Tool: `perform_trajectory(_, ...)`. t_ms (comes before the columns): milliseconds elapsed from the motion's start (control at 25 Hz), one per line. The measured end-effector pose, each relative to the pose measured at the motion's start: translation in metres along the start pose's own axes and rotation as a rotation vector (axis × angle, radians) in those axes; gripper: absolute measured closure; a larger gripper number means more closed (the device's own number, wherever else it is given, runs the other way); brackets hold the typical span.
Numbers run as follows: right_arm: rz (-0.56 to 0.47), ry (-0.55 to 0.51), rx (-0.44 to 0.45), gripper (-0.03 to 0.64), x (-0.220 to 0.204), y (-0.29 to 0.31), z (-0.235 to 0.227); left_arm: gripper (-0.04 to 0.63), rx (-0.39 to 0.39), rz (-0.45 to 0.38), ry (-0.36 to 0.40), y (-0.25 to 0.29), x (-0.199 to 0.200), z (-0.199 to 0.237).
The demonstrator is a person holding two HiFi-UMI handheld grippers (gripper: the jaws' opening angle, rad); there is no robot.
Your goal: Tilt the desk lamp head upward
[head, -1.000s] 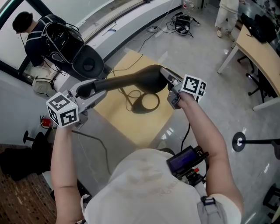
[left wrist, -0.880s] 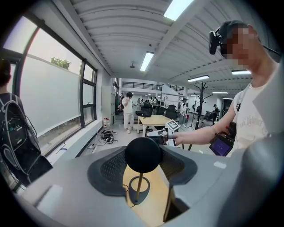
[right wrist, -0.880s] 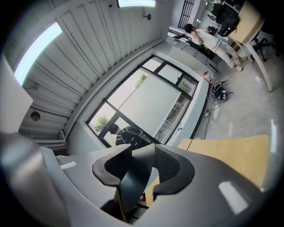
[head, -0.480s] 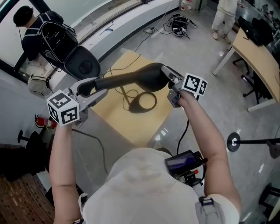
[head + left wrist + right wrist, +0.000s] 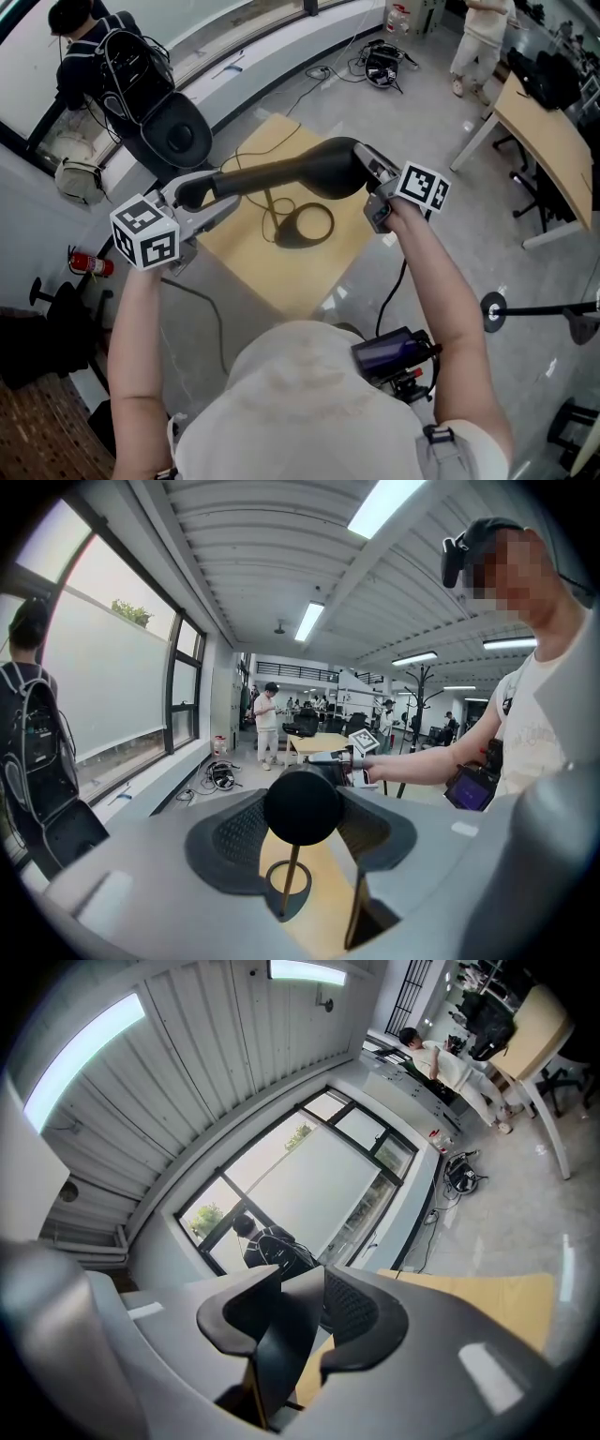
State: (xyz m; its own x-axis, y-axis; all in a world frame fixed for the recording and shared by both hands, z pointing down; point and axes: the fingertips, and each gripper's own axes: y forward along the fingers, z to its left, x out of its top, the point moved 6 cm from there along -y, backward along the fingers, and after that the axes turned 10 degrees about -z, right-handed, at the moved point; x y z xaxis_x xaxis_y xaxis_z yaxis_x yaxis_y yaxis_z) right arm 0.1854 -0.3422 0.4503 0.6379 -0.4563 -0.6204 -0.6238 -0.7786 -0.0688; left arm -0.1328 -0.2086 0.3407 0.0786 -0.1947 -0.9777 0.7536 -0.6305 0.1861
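The black desk lamp [image 5: 281, 173] with a long slim head stands on the square light-wood table [image 5: 291, 277], at 12 o'clock from the person's body. Its ring-shaped base [image 5: 305, 225] lies near the middle of the table top. The long head lies about level above the base and runs from 9 o'clock to 3 o'clock in the head view.

The left gripper [image 5: 192, 199] is at the 9 o'clock end of the head. The head view shows only that its jaws reach around this end. The left gripper view shows more: the round black end fills the gap, and both dark ribbed pads [image 5: 234, 832] press on it. Only this view shows clearly the thin stem [image 5: 291, 883] going down into the base.

The right gripper [image 5: 367, 171] is at the wider 3 o'clock end. Its jaws have just been closing. In the right gripper view the flat black edge of the head stands between the pads [image 5: 356, 1312], and they pinch it from both sides.

Only the head view shows the black cables [image 5: 380, 61] on the grey floor at 1 o'clock and the red fire extinguisher [image 5: 89, 265] at 9 o'clock. The person with a black backpack [image 5: 103, 56] at 11 o'clock appears also in the right gripper view, in front of a large window.
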Motion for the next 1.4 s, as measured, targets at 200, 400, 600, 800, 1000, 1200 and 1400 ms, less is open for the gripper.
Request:
perform_trajectory(200,-0.009,-0.048,-0.001,0.466,0.010,0.001,0.010,0.371,-0.006,-0.001,-0.017,-0.002,-0.005,0.002)
perform_trajectory(400,-0.005,-0.104,-0.008,0.466,0.015,0.001,0.017,0.372,-0.014,-0.006,-0.026,-0.004,-0.011,0.004)
perform_trajectory(600,0.003,-0.160,-0.011,0.466,0.023,0.002,0.024,0.373,-0.021,-0.008,-0.035,-0.004,-0.016,0.004)
perform_trajectory(800,0.008,-0.199,-0.018,0.466,0.031,0.002,0.033,0.373,-0.031,-0.013,-0.044,-0.003,-0.018,0.005)
perform_trajectory(1000,0.003,-0.229,-0.023,0.466,0.037,0.002,0.040,0.373,-0.044,-0.020,-0.054,-0.002,-0.020,0.007)
perform_trajectory(1200,0.000,-0.276,-0.018,0.468,0.045,0.004,0.049,0.373,-0.056,-0.024,-0.066,-0.001,-0.024,0.008)
perform_trajectory(1400,0.003,-0.319,-0.030,0.468,0.052,0.002,0.055,0.373,-0.066,-0.026,-0.080,0.002,-0.029,0.007)
